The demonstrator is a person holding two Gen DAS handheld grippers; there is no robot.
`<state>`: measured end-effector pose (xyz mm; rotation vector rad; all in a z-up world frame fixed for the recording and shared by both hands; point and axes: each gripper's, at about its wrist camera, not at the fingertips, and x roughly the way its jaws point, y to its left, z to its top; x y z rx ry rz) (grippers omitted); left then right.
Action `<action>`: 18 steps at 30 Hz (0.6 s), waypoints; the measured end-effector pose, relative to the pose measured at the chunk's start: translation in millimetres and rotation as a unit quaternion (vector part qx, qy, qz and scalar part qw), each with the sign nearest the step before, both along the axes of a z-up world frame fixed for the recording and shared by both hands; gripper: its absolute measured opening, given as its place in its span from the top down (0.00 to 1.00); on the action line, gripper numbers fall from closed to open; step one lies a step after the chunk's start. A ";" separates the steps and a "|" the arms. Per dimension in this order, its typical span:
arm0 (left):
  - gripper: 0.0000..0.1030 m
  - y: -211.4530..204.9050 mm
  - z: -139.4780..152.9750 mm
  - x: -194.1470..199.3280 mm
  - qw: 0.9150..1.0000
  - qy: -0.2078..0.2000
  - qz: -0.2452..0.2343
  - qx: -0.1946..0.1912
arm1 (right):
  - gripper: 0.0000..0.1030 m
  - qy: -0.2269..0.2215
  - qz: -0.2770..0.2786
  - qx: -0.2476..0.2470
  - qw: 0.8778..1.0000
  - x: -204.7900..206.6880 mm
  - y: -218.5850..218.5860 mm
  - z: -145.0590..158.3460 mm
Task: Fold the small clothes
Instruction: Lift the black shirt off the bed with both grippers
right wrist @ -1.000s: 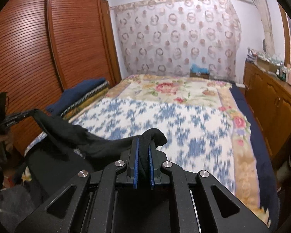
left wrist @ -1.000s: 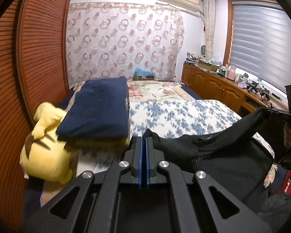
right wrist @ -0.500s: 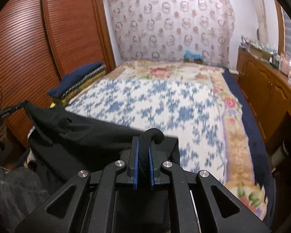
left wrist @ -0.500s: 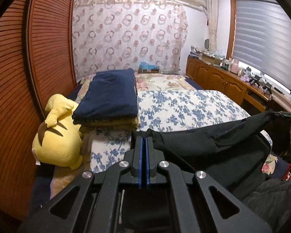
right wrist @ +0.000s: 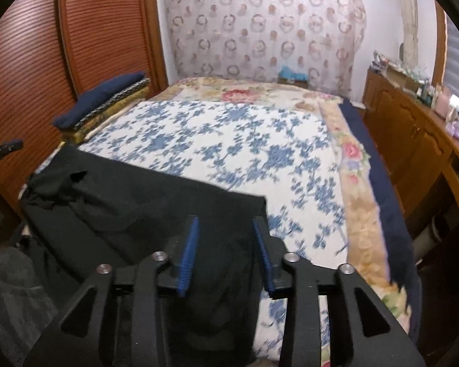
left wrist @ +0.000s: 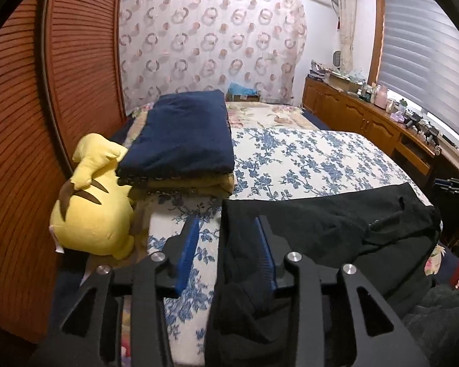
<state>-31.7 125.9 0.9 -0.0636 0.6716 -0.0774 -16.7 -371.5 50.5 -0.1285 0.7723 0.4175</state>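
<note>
A black garment [left wrist: 330, 226] lies spread across the near end of the bed [left wrist: 306, 159], its lower part hanging over the edge. It also shows in the right wrist view [right wrist: 131, 202]. My left gripper [left wrist: 226, 229] is open at the garment's left corner, with cloth lying between the blue pads. My right gripper [right wrist: 226, 229] is open over the garment's right corner, cloth below and between the jaws.
A folded navy blanket stack [left wrist: 183, 140] and a yellow plush toy [left wrist: 91, 205] sit on the bed's left side by the wooden wardrobe [left wrist: 46, 107]. A wooden cabinet [right wrist: 413, 140] with clutter runs along the right. The bed [right wrist: 229, 140] has a blue floral cover.
Both grippers lowered the stretched garment onto the bed, then opened and let go of its corners. The garment now rests flat instead of hanging taut between them.
</note>
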 end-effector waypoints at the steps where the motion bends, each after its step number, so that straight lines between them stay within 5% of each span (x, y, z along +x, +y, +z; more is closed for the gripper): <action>1: 0.63 -0.1 -5.0 9.3 1.000 0.007 -0.001 0.002 | 0.61 -0.001 0.000 0.000 1.000 4.4 0.6 -1.1; 18: 0.56 -6.1 -66.8 94.1 0.994 0.102 -0.032 0.013 | 0.54 0.048 -0.033 -0.004 0.998 73.9 -2.6 -59.6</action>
